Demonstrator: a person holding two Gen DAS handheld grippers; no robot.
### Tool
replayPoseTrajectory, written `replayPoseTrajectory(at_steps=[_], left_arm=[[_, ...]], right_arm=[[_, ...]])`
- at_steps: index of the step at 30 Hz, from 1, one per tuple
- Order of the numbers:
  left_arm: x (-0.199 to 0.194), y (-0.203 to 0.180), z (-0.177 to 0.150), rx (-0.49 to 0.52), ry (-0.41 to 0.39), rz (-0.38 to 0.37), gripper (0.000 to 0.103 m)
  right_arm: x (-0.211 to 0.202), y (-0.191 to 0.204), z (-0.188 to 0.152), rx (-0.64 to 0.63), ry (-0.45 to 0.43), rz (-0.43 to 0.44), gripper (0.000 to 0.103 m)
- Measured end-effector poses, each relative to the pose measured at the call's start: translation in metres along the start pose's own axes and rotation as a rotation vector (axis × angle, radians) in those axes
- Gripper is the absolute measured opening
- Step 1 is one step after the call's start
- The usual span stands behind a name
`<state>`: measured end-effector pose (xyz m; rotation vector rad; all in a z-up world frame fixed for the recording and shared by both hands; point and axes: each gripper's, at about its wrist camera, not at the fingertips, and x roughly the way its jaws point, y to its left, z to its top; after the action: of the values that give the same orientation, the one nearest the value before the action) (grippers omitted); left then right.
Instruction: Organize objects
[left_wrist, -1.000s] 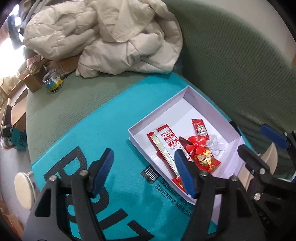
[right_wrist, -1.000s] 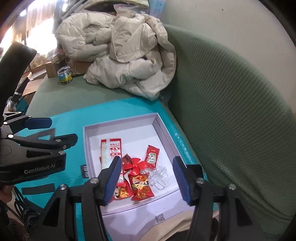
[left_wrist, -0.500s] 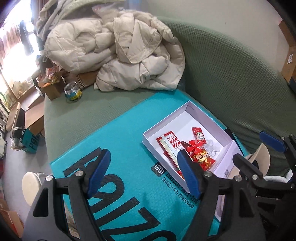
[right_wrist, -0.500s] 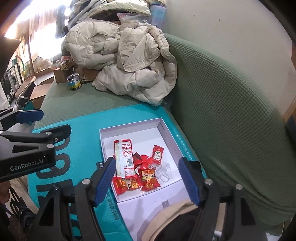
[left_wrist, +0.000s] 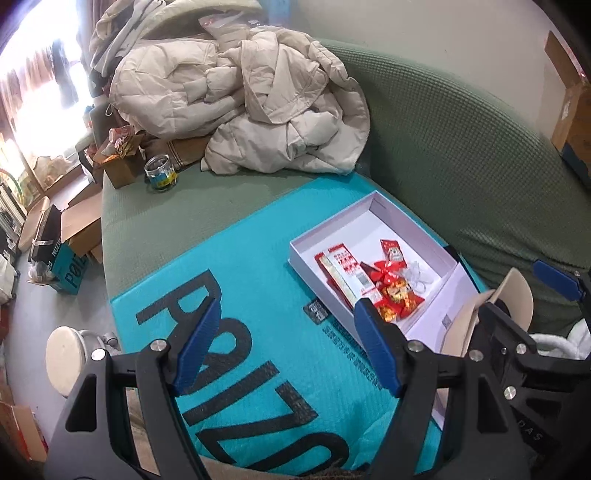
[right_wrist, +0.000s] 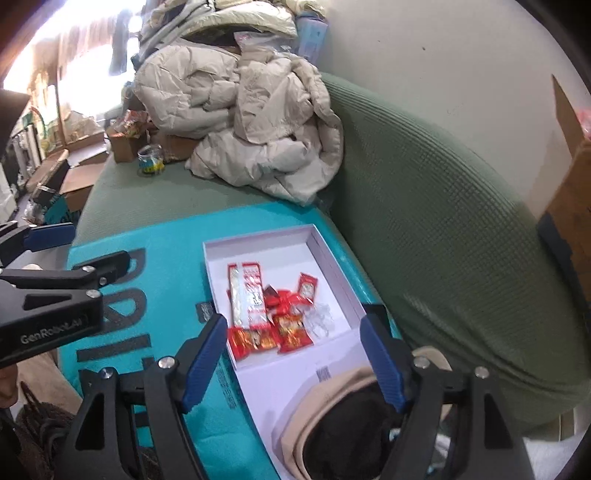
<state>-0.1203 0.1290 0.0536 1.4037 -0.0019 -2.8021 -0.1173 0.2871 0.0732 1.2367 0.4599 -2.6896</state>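
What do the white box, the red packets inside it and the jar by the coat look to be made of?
White box: probably matte paperboard, with thin straight walls and crisp folded corners. Red packets: likely glossy plastic or foil film, judging by the shine and crinkles. Jar: seemingly clear glass, see-through with a bright rim, though clear plastic is possible.

Red snack packets (left_wrist: 369, 280) (right_wrist: 266, 314) are seen piled inside an open white box (left_wrist: 332, 232) (right_wrist: 258, 240), centre-right of frame.

Green sofa (left_wrist: 221, 206) carries teal box (left_wrist: 258, 295), beige jacket (left_wrist: 258, 110), glass jar (left_wrist: 159, 178).
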Motion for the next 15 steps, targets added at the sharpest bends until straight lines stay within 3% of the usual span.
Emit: replayPoseTrajectory(at_steps=[15], left_arm=[[0.004, -0.022, -0.036, 0.014, 0.044, -0.002, 0.074]], right_arm=[[0.024, -0.009, -0.041, 0.034, 0.096, 0.075, 0.075]])
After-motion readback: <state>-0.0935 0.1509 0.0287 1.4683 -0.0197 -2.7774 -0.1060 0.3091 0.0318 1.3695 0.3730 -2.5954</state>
